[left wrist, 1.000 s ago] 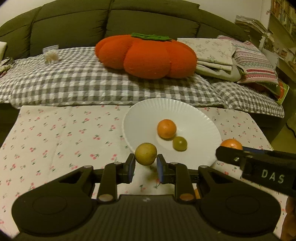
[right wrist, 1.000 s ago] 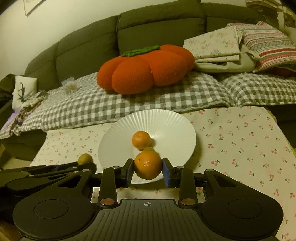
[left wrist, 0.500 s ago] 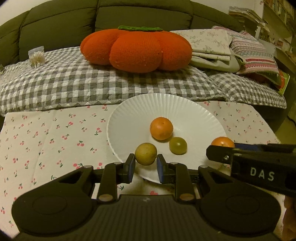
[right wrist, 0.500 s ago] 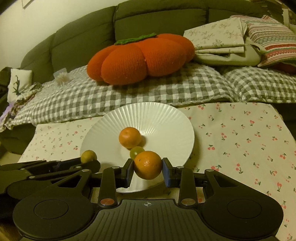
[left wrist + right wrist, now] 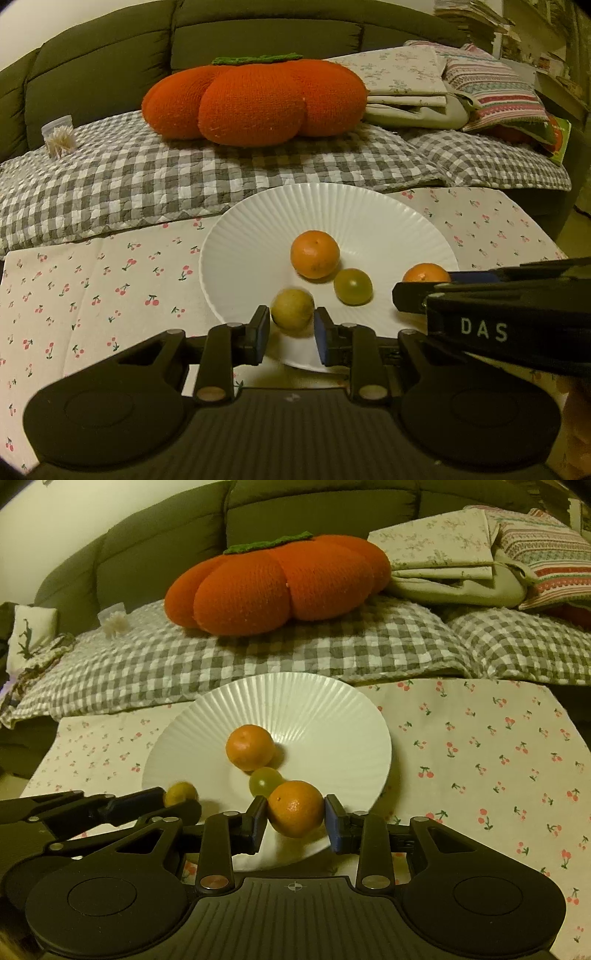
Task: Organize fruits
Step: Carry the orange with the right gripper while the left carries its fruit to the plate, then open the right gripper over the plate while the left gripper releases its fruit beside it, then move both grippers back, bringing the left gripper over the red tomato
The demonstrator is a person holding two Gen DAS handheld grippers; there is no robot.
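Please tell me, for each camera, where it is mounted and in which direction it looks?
Left wrist: on the left gripper, facing the plate and sofa; the right gripper enters from the right.
Right wrist: on the right gripper, same direction; the left gripper enters from the left.
Shared: plate, both oranges, grape, yellow fruit.

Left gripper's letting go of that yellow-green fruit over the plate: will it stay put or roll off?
The yellow-green fruit looks round and smooth, so it will probably roll. The white plate seems to dip toward its middle, likely steering it toward the orange and green fruit. Its motion blur suggests it is already loose.
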